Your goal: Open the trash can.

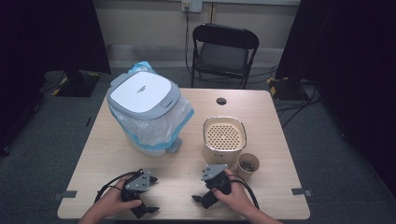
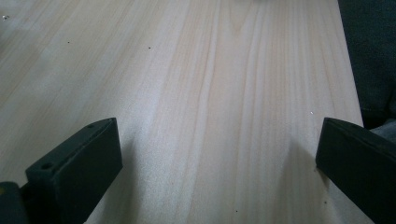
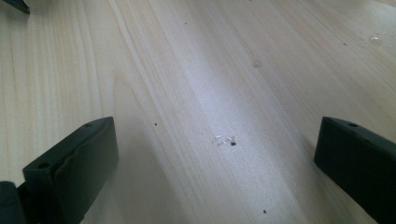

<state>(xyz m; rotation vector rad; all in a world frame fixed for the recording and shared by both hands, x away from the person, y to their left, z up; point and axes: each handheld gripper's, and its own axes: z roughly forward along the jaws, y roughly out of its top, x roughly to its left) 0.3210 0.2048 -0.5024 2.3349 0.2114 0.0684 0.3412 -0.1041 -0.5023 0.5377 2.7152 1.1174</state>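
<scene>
On the light wooden table (image 1: 187,163) stands a small bin (image 1: 144,109) with a white and grey lid, lined with a clear bag edged in blue. To its right sits a cream square container (image 1: 224,135) with a perforated top. A brown paper cup (image 1: 247,165) with something dark inside stands beside it. My left gripper (image 1: 152,194) rests near the front edge, held by a hand, and is open over bare wood (image 2: 217,154). My right gripper (image 1: 199,187) lies just in front of the cream container, open with nothing between its jaws (image 3: 217,154).
A black folding chair (image 1: 224,46) stands behind the table. A round hole (image 1: 221,101) sits near the table's far edge. Small crumbs (image 3: 225,140) lie on the wood between the right jaws. The left gripper view has the table's edge (image 2: 357,93) at its right.
</scene>
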